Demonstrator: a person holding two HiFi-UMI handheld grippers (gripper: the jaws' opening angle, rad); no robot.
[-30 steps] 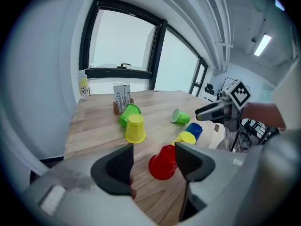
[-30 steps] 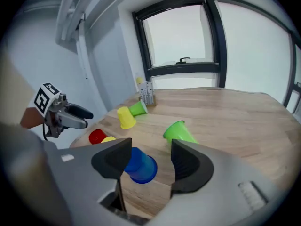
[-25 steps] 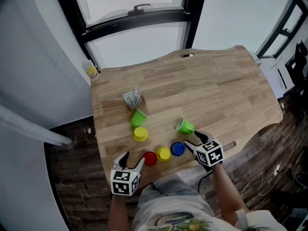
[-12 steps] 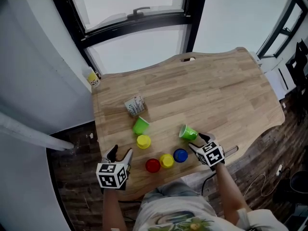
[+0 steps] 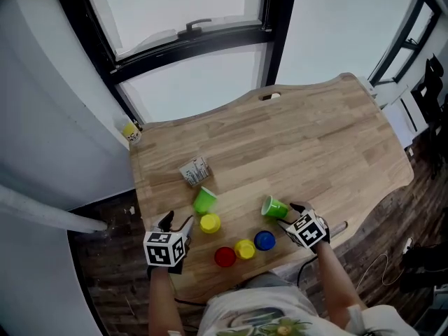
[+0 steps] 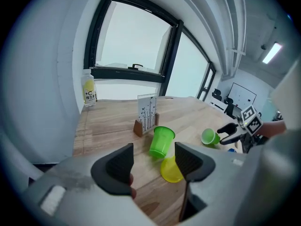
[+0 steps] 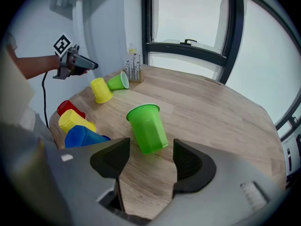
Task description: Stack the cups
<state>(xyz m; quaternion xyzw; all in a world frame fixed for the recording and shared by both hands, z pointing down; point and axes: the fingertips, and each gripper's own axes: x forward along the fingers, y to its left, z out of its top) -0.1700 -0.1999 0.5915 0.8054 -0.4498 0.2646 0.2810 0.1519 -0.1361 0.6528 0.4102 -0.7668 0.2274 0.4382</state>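
Six small plastic cups sit near the table's front edge. A red cup, a yellow cup and a blue cup stand upside down in a row. Behind them are a second yellow cup and a green cup. Another green cup lies on its side, just ahead of my open right gripper, not between its jaws. My left gripper is open and empty near the table's left front corner, pointing at the green cup and yellow cup.
A small card holder stands behind the cups. A yellow-labelled bottle sits on the sill at the table's far left corner. The wooden table stretches away to the window. Dark floor lies below its left edge.
My left gripper has moved left, away from the red cup, toward the table's left edge. The right gripper has dipped and rolled a little behind the lying green cup.
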